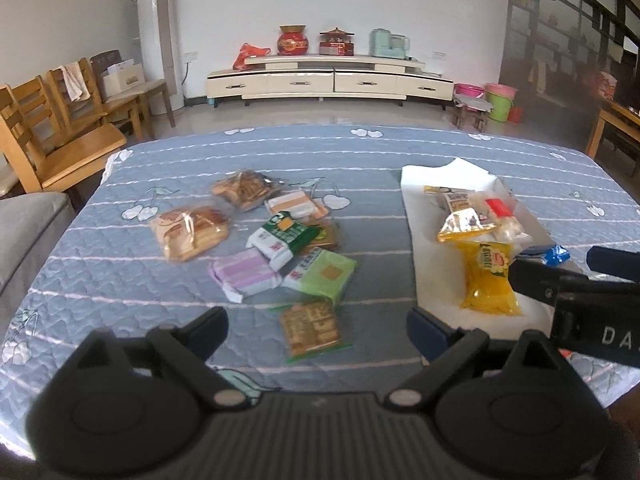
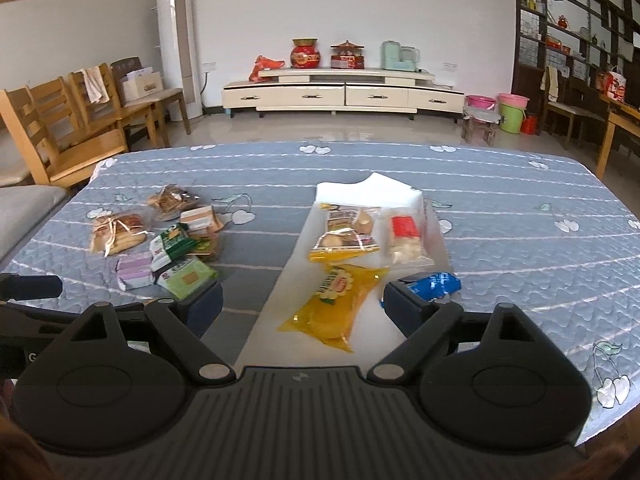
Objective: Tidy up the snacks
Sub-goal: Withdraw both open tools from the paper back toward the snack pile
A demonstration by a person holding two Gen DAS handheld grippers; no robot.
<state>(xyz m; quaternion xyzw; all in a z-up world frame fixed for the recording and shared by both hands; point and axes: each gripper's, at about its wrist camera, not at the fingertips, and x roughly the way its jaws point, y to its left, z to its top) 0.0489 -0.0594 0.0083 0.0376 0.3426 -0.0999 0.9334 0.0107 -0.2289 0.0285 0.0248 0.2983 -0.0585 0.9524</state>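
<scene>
A loose heap of snack packets lies left of centre on the blue quilted table: two clear cake packs [image 1: 190, 232], a green-and-white packet [image 1: 282, 240], a purple one [image 1: 246, 274], a light green one [image 1: 322, 274]. A cracker pack [image 1: 312, 326] lies nearest, between the fingers of my open left gripper [image 1: 316, 326]. On a white sheet [image 2: 372, 190] lie a yellow packet [image 2: 332, 306], a red-labelled pack [image 2: 406, 236] and a blue packet [image 2: 434, 284]. My right gripper [image 2: 302, 306] stands open above the yellow packet.
Wooden chairs [image 1: 52, 136] stand off the table's left edge, and a grey cushion [image 1: 24, 232] sits at the near left. A low cream cabinet [image 1: 328, 80] lines the far wall. Buckets [image 1: 500, 100] and dark shelving [image 1: 568, 40] are at the right.
</scene>
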